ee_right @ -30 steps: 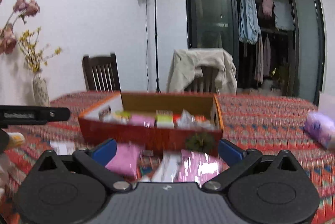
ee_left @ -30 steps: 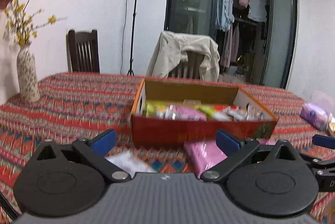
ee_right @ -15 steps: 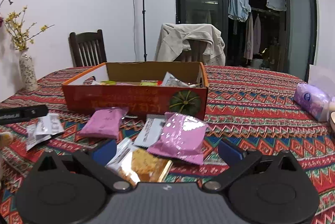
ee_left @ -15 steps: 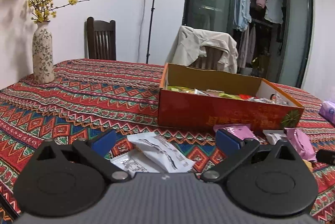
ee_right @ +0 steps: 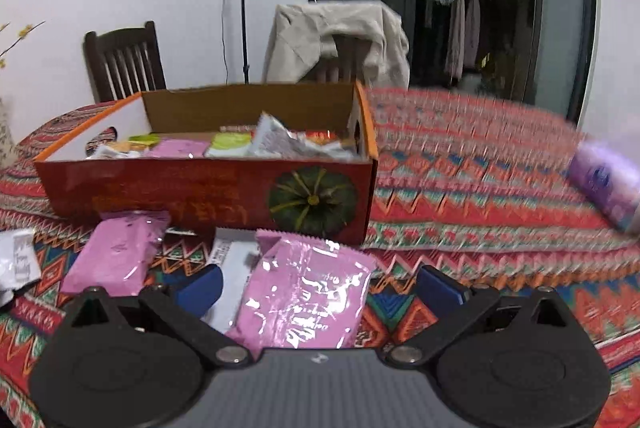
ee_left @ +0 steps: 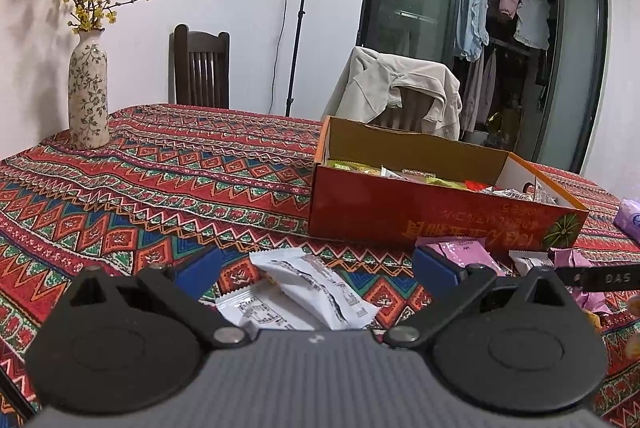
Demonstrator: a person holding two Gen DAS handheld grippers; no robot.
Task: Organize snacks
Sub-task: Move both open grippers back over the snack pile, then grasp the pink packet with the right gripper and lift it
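Leftmost, the left gripper [ee_left: 316, 270] stands spread, empty, over white snack sachets [ee_left: 312, 290] lying crosswise between its fingers. Rightward, the right gripper [ee_right: 318, 286], likewise spread, straddles a pink foil packet [ee_right: 304, 292], long axis pointing ahead toward the pumpkin-printed box [ee_right: 208, 188].

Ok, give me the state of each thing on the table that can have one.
Left tongs: open, around white packets.
Right tongs: open, around pink packet.
Box: open, partly filled.
Second pink packet: sealed, flat on table.
Vase: upright.
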